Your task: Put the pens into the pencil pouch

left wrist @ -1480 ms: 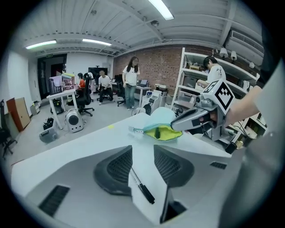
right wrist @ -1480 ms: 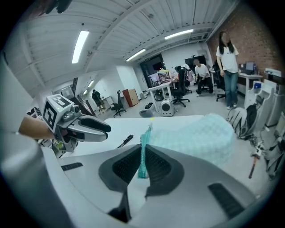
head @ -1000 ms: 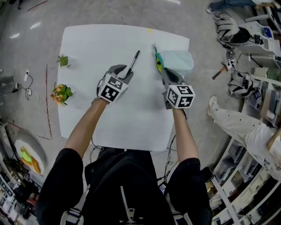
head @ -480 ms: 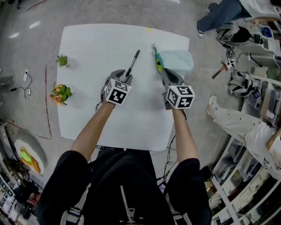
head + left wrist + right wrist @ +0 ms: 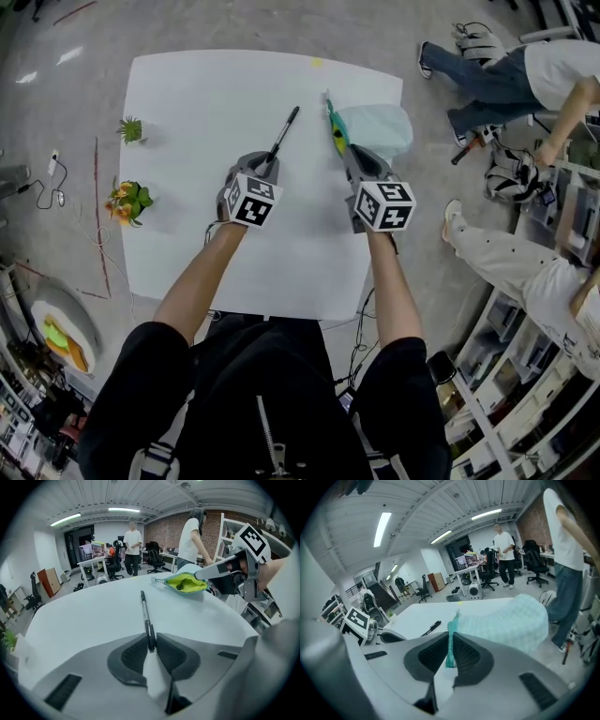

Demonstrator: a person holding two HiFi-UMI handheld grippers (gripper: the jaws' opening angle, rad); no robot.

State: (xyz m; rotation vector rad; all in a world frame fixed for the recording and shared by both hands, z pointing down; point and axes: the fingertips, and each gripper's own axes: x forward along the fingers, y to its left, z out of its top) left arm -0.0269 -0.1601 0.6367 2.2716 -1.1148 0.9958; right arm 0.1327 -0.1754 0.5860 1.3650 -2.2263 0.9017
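A black pen (image 5: 284, 131) (image 5: 145, 613) lies on the white table (image 5: 206, 103), pointing away from me. My left gripper (image 5: 267, 161) (image 5: 151, 644) is low at the pen's near end; its jaws are closing, and the pads press that end from both sides. The pale teal pencil pouch (image 5: 380, 127) (image 5: 506, 620) rests near the table's far right edge, its mouth showing a yellow-green lining (image 5: 185, 582). My right gripper (image 5: 349, 155) (image 5: 451, 656) is shut on the pouch's teal zipper edge. The pen (image 5: 431, 628) also shows from the right gripper view.
Two small potted plants (image 5: 133, 128) (image 5: 129, 199) stand at the table's left edge. People (image 5: 525, 75) and bags (image 5: 511, 173) are on the floor to the right, beyond the table. Desks and chairs fill the room behind.
My left gripper slid forward and down along the pen, and its jaws narrowed onto the near end. The right gripper and pouch stayed put. A person at the right walked across.
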